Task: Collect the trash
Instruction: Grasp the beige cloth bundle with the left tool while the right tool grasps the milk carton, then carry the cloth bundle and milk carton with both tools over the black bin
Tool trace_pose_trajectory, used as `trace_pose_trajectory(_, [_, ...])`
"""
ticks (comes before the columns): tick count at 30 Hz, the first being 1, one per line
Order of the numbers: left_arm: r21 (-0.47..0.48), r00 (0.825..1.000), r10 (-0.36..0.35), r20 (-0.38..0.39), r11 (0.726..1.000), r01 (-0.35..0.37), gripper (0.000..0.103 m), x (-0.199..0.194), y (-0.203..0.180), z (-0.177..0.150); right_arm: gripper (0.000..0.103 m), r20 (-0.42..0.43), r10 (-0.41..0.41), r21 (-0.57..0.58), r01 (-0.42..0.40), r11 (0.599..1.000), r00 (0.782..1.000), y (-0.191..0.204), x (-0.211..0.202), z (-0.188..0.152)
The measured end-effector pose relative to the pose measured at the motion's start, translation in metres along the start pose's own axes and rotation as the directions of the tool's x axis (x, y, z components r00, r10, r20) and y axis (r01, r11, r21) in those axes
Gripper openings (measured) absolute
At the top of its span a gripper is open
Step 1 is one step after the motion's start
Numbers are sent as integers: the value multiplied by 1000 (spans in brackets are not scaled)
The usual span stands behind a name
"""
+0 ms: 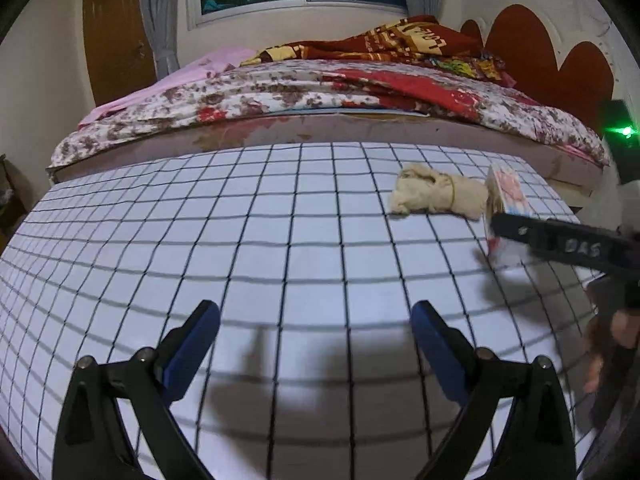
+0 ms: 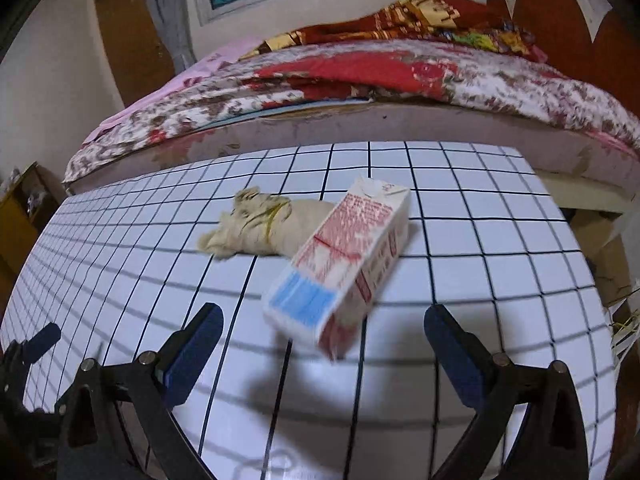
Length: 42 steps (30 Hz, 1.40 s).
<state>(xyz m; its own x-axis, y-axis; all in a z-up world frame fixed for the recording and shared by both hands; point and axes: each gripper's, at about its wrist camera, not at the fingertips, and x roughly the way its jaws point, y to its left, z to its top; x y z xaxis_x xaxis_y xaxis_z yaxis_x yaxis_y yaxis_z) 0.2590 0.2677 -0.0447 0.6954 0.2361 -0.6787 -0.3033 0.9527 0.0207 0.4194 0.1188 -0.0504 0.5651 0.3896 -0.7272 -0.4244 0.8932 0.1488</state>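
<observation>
Left gripper [image 1: 316, 336] spread above the grid table [image 1: 280, 240]; beige bundle [image 1: 438, 194] seemingly touches the carton [image 1: 503, 196].

The red-and-white cardboard carton [image 2: 344, 264] is motion-blurred at its near end in the right wrist view, its print unreadable. In the left wrist view the right hand-held gripper [image 1: 560, 242], itself cut off by the frame edge, hides the carton's lower part. The carton covers one end of the beige cloth bundle [image 2: 256, 228].

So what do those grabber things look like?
Each tool has two black hinged arms with silver bolts, tipped with flat blue pads. The left tool and right tool look the same. Seen from the left camera, the right one's black finger carries faint white lettering.
</observation>
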Motion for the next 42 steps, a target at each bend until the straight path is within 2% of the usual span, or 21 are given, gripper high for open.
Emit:
trace_pose_trajectory(3, [12, 1000, -19, -6, 1000, 19, 97, 10, -8, 10, 101, -14, -8, -6, 8, 1000, 1000, -2, 15, 9])
trace_pose_trajectory(5, [19, 1000, -29, -4, 999, 29, 97, 15, -13, 15, 85, -19, -18, -14, 17, 1000, 1000, -7, 18, 11])
trace_pose_trajectory(9, [28, 998, -53, 31, 998, 52, 97, 22, -27, 25, 71, 10, -56, -17, 56, 998, 998, -33, 11, 13])
trace_pose_trajectory(10, [20, 997, -66, 30, 998, 66, 97, 25, -32, 29, 43, 9, -57, -17, 57, 998, 998, -41, 11, 14])
trace_pose_trajectory(11, [11, 996, -87, 26, 996, 87, 97, 30, -38, 33, 38, 1, -64, -16, 64, 998, 998, -50, 11, 16])
trace_pose_trajectory(13, [7, 993, -117, 10, 993, 117, 97, 41, -50, 42, 38, 0, -70, -8, 70, 998, 998, -68, 8, 19])
trace_pose_trajectory(18, [40, 990, -140, -25, 989, 141, 99, 66, -96, 58, 38, 8, -60, -24, 60, 998, 998, -91, -1, 19])
trace_pose_trajectory(27, [134, 994, -31, -103, 990, 44, 99, 111, -126, 78, 38, 6, -23, -9, 23, 1000, 1000, -107, -1, 18])
trace_pose_trajectory(28, [133, 991, -41, -128, 989, 58, 92, 116, -125, 78, 38, 5, -19, -7, 19, 1000, 1000, -107, 0, 19])
trace_pose_trajectory(29, [127, 990, -60, -131, 989, 77, 79, 118, -124, 78, 38, 5, -15, -7, 15, 1000, 1000, -107, 0, 19])
trace_pose_trajectory(34, [110, 987, -113, -117, 986, 126, 46, 108, -118, 73, 37, 15, -3, -47, 4, 999, 1000, -100, -1, 16])
trace_pose_trajectory(37, [103, 984, -142, -106, 983, 153, 41, 97, -114, 67, 37, 26, -8, -56, 10, 998, 1000, -97, -4, 14])
trace_pose_trajectory(42, [86, 982, -177, -60, 980, 182, 39, 71, -108, 54, 37, 54, -3, -50, 6, 999, 999, -93, -15, 9])
